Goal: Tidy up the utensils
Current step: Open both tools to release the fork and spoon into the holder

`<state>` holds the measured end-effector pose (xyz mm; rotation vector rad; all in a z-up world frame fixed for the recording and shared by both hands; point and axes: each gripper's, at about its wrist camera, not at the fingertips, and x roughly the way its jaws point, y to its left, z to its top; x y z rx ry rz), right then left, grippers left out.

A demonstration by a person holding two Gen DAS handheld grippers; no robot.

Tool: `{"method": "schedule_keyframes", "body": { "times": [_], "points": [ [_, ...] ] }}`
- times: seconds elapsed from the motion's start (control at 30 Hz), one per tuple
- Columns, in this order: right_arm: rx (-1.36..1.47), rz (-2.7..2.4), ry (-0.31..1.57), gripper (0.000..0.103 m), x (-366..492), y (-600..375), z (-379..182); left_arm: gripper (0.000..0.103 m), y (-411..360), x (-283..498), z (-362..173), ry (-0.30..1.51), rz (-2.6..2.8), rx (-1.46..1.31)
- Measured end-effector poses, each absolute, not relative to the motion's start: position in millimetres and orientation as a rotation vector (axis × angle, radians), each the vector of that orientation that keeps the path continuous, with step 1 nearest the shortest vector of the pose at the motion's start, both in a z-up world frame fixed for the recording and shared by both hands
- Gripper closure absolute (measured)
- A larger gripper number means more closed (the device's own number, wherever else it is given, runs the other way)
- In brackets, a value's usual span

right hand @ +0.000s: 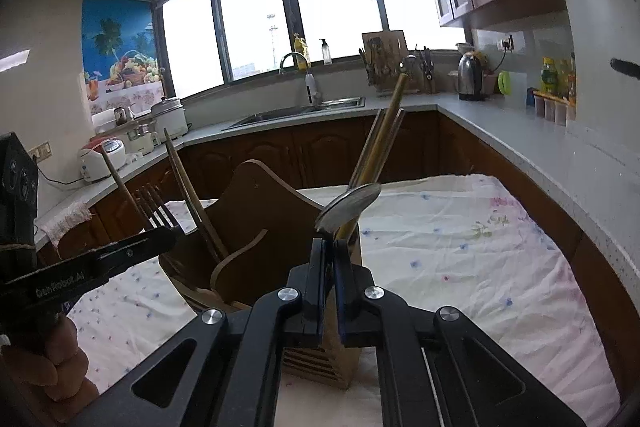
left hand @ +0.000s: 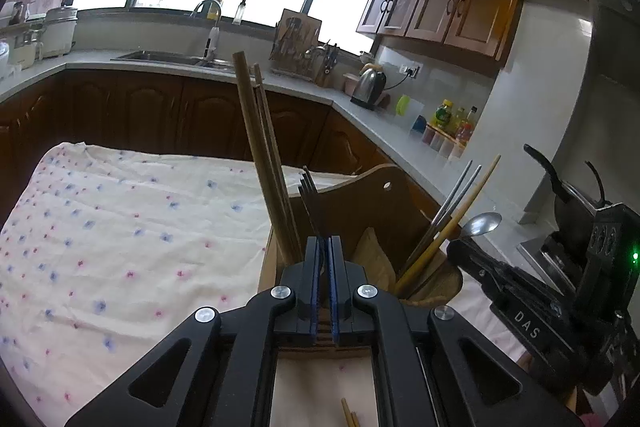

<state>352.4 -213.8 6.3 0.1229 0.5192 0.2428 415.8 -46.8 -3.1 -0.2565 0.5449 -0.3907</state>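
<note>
A wooden utensil holder [left hand: 360, 211] [right hand: 256, 227] stands on the flowered tablecloth. My left gripper [left hand: 324, 241] is shut on a dark fork [left hand: 310, 193] and holds it upright over the holder's left compartment, beside wooden chopsticks [left hand: 256, 155]. My right gripper [right hand: 330, 245] is shut on a metal spoon [right hand: 348, 207], bowl up, over the right compartment, where metal and bamboo chopsticks [right hand: 380, 147] lean. The spoon [left hand: 482, 223] and the right gripper [left hand: 460, 247] also show in the left wrist view. The fork [right hand: 154, 207] and the left gripper [right hand: 168, 233] also show in the right wrist view.
The tablecloth [left hand: 120, 227] covers the table. Two loose chopstick tips [left hand: 348, 413] lie on it near me. A kitchen counter with a sink [right hand: 304, 111], a kettle [left hand: 370, 85], bottles and a rice cooker [right hand: 170, 119] runs behind. A pan handle [left hand: 548, 167] sticks out at right.
</note>
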Motion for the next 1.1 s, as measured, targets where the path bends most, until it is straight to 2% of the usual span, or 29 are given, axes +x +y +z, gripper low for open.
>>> {"method": "schedule_keyframes", "body": {
  "times": [0.33,0.57,0.7,0.8,0.87,0.97,1.1],
  "points": [
    [0.145,0.245,0.536,0.099,356.6,-220.3,4.8,0.101,-49.3,415.3,-1.2,0.554,-0.383,-0.257],
    [0.161,0.247,0.542,0.095,355.5,-224.8,4.6,0.100,-50.6,415.0,2.9,0.563,-0.379,-0.256],
    [0.180,0.244,0.537,0.095,352.3,-228.2,7.3,0.096,-51.2,412.6,3.1,0.576,-0.377,-0.262],
    [0.198,0.241,0.534,0.086,350.0,-232.7,8.9,0.087,-50.0,406.9,5.4,0.574,-0.380,-0.264],
    [0.210,0.240,0.532,0.071,347.6,-234.2,9.8,0.084,-49.2,401.2,7.8,0.567,-0.375,-0.262],
    [0.218,0.233,0.531,0.065,343.9,-235.8,10.8,0.080,-49.7,393.2,10.7,0.563,-0.377,-0.258],
    [0.233,0.230,0.530,0.054,336.9,-238.4,13.1,0.064,-46.4,382.0,12.9,0.562,-0.369,-0.259]
  ]
}}
